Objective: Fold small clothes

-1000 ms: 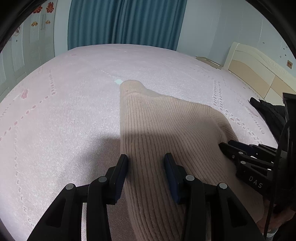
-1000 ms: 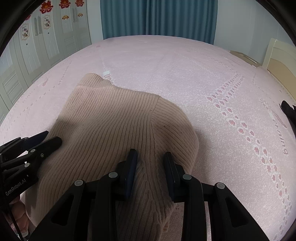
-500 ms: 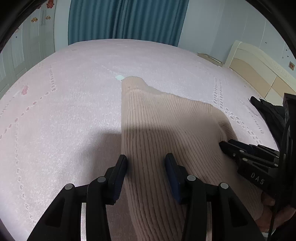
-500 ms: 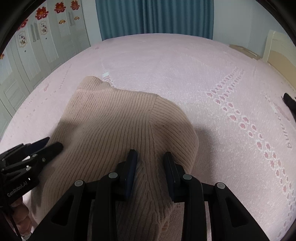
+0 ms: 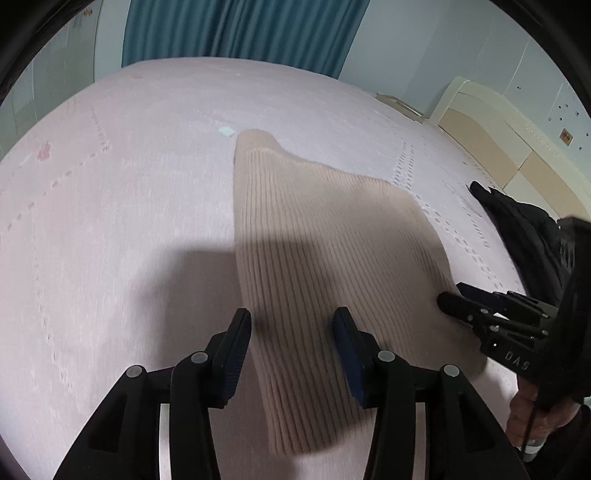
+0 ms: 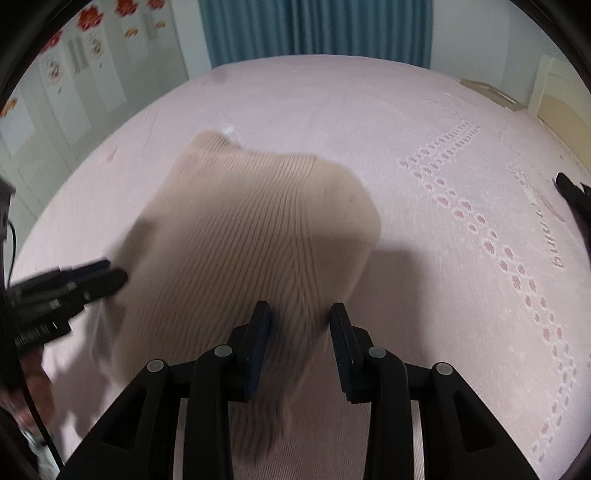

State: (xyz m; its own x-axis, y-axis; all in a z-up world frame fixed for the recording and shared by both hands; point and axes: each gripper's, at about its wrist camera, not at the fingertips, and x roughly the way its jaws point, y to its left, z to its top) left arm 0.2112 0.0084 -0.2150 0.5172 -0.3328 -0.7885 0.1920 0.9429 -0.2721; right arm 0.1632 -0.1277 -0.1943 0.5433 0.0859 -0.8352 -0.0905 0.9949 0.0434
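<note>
A beige ribbed knit sweater (image 5: pixel 325 251) lies on the pink bedspread (image 5: pixel 110 221), its near end lifted and blurred. It also shows in the right wrist view (image 6: pixel 243 236). My left gripper (image 5: pixel 291 332) is open, its jaws on either side of the sweater's left edge. My right gripper (image 6: pixel 299 325) is open with the sweater's near edge between its jaws, the cloth blurred as it drops. The right gripper also shows at the sweater's right edge in the left wrist view (image 5: pixel 465 299). The left gripper shows at the sweater's left edge in the right wrist view (image 6: pixel 103 273).
A black garment (image 5: pixel 524 225) lies on the bed to the right, near the cream headboard (image 5: pixel 491 122). Teal curtains (image 6: pixel 317 29) hang behind the bed and white wardrobe doors (image 6: pixel 74 74) stand at the left. A small white tag (image 5: pixel 226 132) lies beyond the sweater.
My right gripper has opened wider and let the sweater's edge go; the cloth is falling. Both grippers have pulled back a little, and the sweater lies flatter and farther away.
</note>
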